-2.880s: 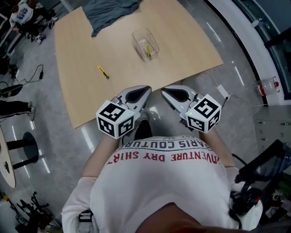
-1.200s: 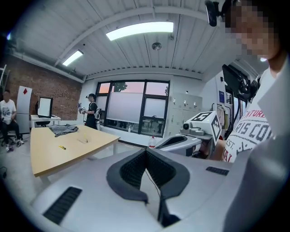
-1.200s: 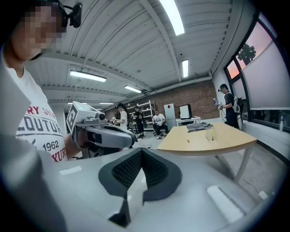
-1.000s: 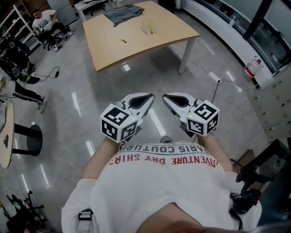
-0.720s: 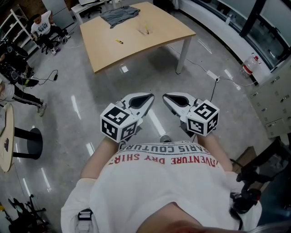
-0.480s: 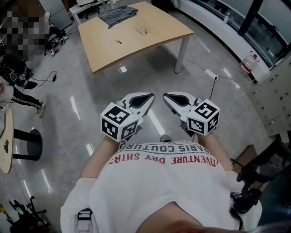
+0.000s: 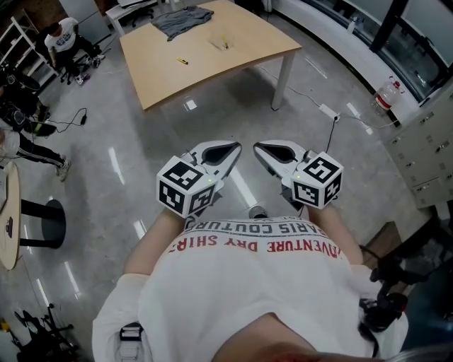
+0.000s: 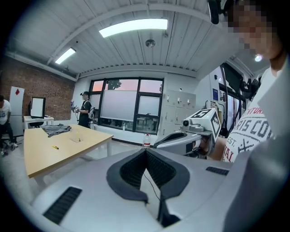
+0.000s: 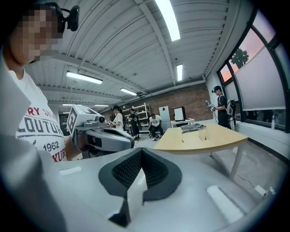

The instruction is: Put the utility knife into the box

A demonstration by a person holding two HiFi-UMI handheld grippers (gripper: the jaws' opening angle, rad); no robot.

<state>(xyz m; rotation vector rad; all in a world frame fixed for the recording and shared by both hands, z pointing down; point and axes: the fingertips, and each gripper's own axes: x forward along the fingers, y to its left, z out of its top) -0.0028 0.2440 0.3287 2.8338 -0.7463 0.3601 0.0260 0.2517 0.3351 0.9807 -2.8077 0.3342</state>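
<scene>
The yellow utility knife [image 7: 182,61] lies on the wooden table [image 7: 212,74], far ahead of me across the floor. The clear box [image 7: 221,44] stands to its right on the same table, with something yellow inside. In the left gripper view the knife [image 8: 55,147] and box [image 8: 77,139] are small and distant; the right gripper view shows the same knife [image 9: 183,141] and box [image 9: 203,135]. My left gripper [image 7: 236,146] and right gripper [image 7: 256,147] hang side by side in front of my chest, both shut and empty, far from the table.
A grey cloth [image 7: 184,19] lies at the table's far end. People sit and stand at the far left [image 7: 60,39]. A round table [image 7: 7,212] is at the left, a power strip and cable [image 7: 329,112] beside the table leg, a water bottle [image 7: 388,101] and cabinets [image 7: 425,152] at the right.
The table with knife and box has dropped far back from right under my grippers to across the floor. Both grippers stay shut, side by side.
</scene>
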